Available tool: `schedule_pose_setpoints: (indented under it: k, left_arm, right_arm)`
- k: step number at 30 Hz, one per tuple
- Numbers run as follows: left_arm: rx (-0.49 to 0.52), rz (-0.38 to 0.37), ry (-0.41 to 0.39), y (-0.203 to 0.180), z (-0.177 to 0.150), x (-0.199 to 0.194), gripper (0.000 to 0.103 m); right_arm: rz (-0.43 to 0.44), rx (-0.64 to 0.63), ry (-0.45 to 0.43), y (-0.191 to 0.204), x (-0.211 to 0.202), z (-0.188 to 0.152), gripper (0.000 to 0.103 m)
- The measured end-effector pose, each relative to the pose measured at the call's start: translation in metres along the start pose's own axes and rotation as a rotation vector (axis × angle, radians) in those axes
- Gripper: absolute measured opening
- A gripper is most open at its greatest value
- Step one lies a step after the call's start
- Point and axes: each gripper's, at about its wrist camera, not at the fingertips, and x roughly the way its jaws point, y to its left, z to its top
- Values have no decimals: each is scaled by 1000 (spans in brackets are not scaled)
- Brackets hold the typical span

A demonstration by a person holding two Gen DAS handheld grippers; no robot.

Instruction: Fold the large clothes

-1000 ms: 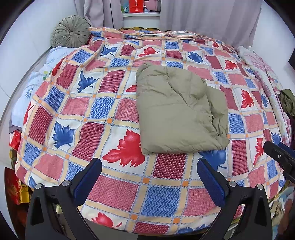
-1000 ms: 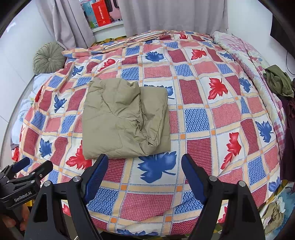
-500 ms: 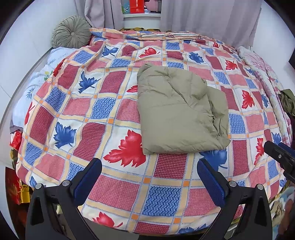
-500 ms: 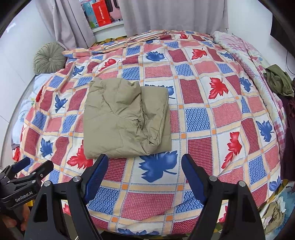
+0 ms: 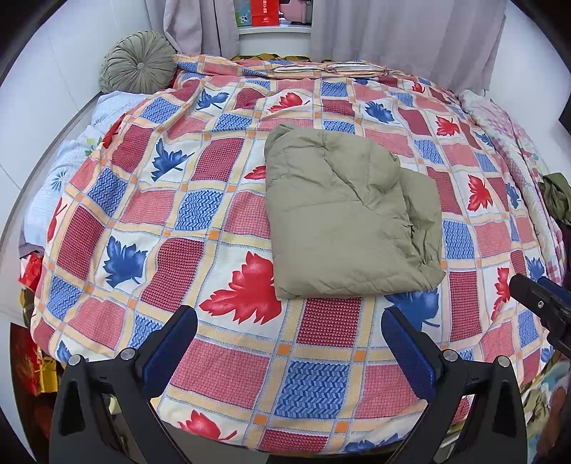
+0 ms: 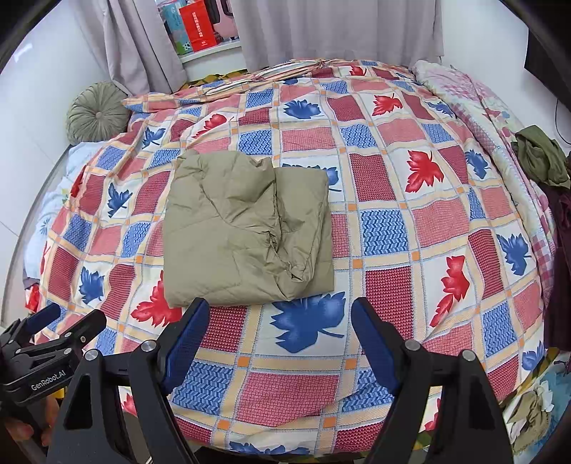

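An olive-green padded garment [image 5: 342, 217] lies folded into a rough rectangle in the middle of the bed; it also shows in the right wrist view [image 6: 246, 228]. My left gripper [image 5: 289, 342] is open and empty, held back over the bed's near edge, short of the garment. My right gripper [image 6: 280, 335] is open and empty too, just short of the garment's near edge. The right gripper shows at the right edge of the left wrist view [image 5: 542, 307]. The left gripper shows at lower left of the right wrist view [image 6: 46, 342].
The bed [image 5: 314, 357] has a checked cover with red and blue leaves. A round green cushion [image 5: 139, 66] sits at the far left corner. A green cloth [image 6: 542, 157] lies at the bed's right side. Grey curtains [image 6: 339, 28] hang behind.
Both views drift very slightly; the garment has not moved and both grippers stay open.
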Motion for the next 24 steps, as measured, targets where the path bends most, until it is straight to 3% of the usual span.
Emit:
schedule_pose_setpoints:
  k: [24]
  left_arm:
    - [-2, -2, -10, -4, -3, -4, 103]
  right_arm:
    - [1, 4, 1, 4, -1, -1, 84]
